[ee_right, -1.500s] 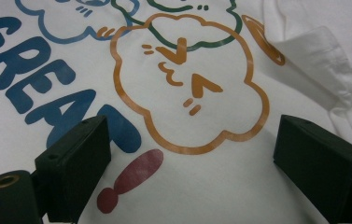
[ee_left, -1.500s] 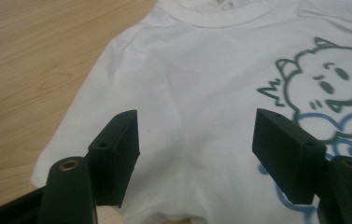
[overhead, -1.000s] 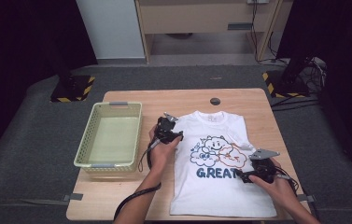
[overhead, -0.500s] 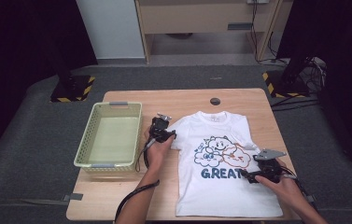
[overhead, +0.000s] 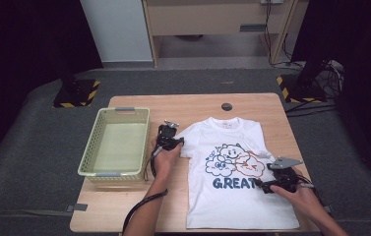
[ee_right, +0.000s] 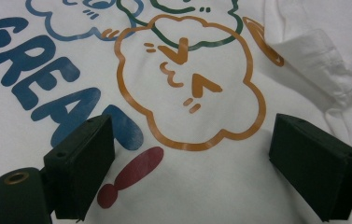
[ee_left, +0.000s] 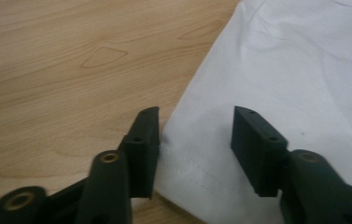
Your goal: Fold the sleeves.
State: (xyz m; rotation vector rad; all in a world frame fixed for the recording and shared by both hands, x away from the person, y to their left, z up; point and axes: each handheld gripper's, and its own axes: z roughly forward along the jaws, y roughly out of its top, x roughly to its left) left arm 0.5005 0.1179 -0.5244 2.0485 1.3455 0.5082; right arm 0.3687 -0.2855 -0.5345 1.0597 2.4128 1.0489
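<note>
The left gripper (overhead: 169,139) has just been closing, its jaws still apart astride the sleeve hem of the white T-shirt (overhead: 237,182). The shirt lies flat on the wooden table (overhead: 198,103), printed with cartoon clouds and "GREAT!". The right gripper (overhead: 276,179) hovers spread over that print.

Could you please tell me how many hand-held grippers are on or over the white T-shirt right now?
2: the left hand-held gripper at the T-shirt's left sleeve hem, the right hand-held gripper over its printed front.
</note>
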